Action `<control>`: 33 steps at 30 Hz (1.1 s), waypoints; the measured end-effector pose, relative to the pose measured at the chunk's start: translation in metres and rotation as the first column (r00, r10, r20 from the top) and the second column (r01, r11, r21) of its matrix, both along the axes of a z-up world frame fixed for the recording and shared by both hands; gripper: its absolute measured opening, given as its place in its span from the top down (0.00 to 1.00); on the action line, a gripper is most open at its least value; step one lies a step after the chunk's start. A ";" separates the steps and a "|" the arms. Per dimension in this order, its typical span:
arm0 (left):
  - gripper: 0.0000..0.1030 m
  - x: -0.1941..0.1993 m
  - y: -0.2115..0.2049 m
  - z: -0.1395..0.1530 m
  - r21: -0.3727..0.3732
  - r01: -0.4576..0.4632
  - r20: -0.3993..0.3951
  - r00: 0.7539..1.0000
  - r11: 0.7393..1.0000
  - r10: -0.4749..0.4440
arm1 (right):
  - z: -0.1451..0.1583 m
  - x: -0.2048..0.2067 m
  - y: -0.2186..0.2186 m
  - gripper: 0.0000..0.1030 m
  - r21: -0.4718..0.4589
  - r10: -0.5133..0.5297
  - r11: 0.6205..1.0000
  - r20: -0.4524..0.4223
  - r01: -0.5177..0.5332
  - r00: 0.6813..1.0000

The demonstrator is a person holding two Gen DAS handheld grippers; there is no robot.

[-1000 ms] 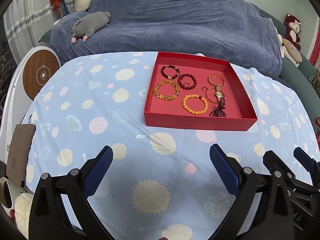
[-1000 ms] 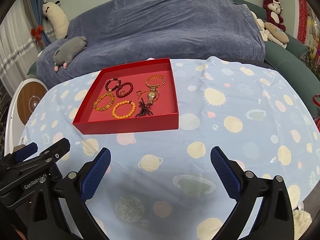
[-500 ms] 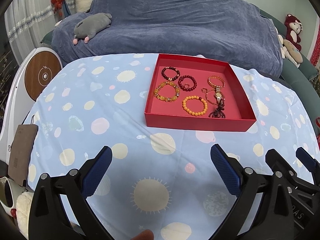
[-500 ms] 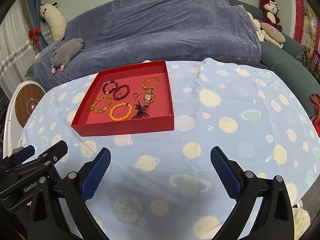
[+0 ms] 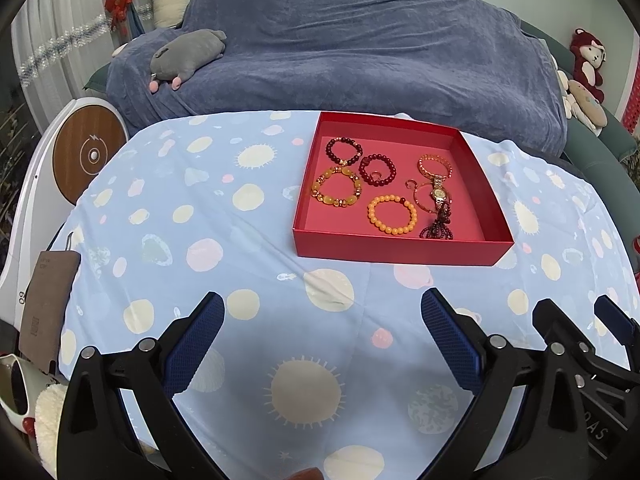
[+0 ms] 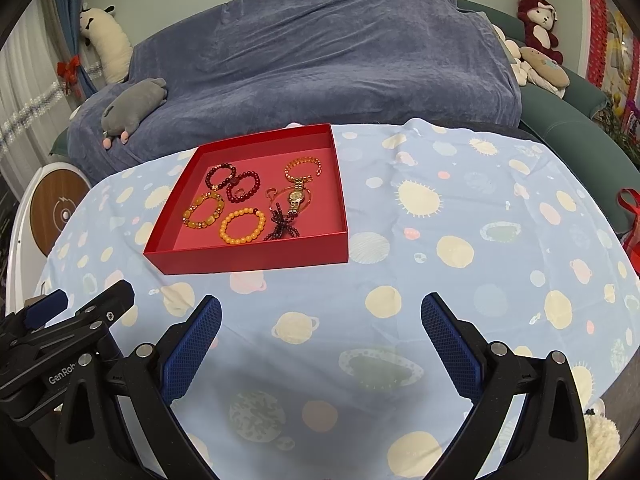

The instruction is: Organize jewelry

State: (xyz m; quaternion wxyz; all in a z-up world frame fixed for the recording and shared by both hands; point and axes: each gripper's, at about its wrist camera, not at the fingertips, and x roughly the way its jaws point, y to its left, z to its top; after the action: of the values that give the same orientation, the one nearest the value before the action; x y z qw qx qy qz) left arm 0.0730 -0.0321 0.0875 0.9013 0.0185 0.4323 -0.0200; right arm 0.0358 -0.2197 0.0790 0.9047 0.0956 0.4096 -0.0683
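Both the left gripper (image 5: 322,344) and right gripper (image 6: 320,344) are held spread and empty, well short of the shallow red cardboard tray (image 6: 256,262) ahead; its gold wristwatch (image 6: 297,196) and dark tasselled bead strand (image 6: 282,228) overlap, so both could be snagged together

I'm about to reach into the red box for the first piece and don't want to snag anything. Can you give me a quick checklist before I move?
1. Left hand-held gripper open and empty: ok.
2. Right hand-held gripper open and empty: ok.
3. Path over the tablecloth to the red box free of objects: ok.
4. Orange bead bracelet lies apart from other pieces, easy first pick: ok.
5. Gold watch free of the thin bangle and dark bead strand: not ok, they overlap.
6. Small ring reachable alone: not ok, it sits inside the dark red bracelet.
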 end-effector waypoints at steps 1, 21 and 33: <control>0.08 0.000 0.000 0.000 0.002 -0.001 0.001 1.000 1.000 0.001 | 0.000 0.000 0.000 0.06 0.002 0.000 1.000 -0.002 0.000 1.000; 0.08 -0.002 0.003 0.001 0.008 -0.009 0.007 1.000 1.000 0.009 | 0.001 -0.002 0.001 0.06 -0.002 -0.001 1.000 0.001 0.001 1.000; 0.08 -0.001 0.004 0.002 0.020 -0.009 0.009 1.000 1.000 0.009 | 0.003 -0.002 0.001 0.06 -0.004 -0.001 1.000 0.000 0.001 1.000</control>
State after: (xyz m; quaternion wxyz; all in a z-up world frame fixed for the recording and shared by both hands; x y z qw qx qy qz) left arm 0.0719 -0.0286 0.0892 0.9031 0.0258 0.4285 -0.0115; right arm 0.0341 -0.2185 0.0815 0.9049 0.0938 0.4093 -0.0694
